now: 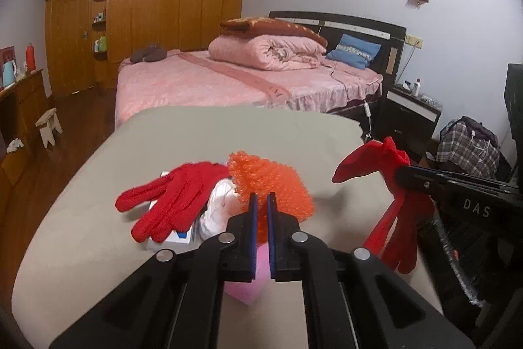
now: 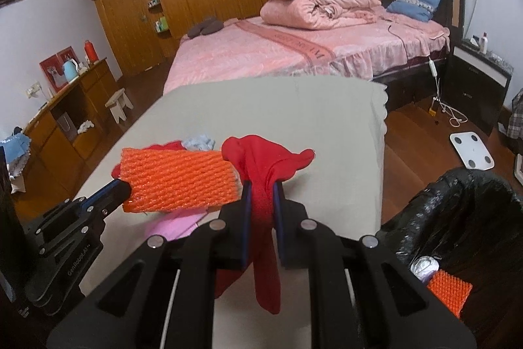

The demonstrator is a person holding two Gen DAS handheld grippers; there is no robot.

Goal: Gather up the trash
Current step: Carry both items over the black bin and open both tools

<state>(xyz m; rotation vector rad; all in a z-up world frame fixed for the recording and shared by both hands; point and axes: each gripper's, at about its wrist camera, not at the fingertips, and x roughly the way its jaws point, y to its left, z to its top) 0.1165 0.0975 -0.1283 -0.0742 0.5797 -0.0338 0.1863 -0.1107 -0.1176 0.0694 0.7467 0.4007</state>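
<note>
Closest in, both tongs are clamped down: the left tongs (image 1: 261, 201) have pinched the orange foam net (image 2: 178, 180) by one end, and the right tongs (image 2: 261, 188) are squeezed shut on a red glove (image 2: 264, 172) that droops down between the jaws. The black-lined trash bin (image 2: 457, 218) sits just off the near right corner of the table (image 1: 212, 133), and there's already another orange net and a crumpled wad in it. I'd say the move now is carrying both pieces over to that bin, right side first since it's nearer. Tip: keep the glove's dangling fingers well above the bin rim before letting go, and don't let the foam net snag anything, it looks light and springy. Left on the table near its middle: a second red glove (image 1: 170, 198) draped on a white-and-blue box (image 1: 181, 236), some white crumpled stuff, and a pink piece (image 1: 248, 287). Beyond the table's far edge is the pink bed (image 1: 228, 84).
</note>
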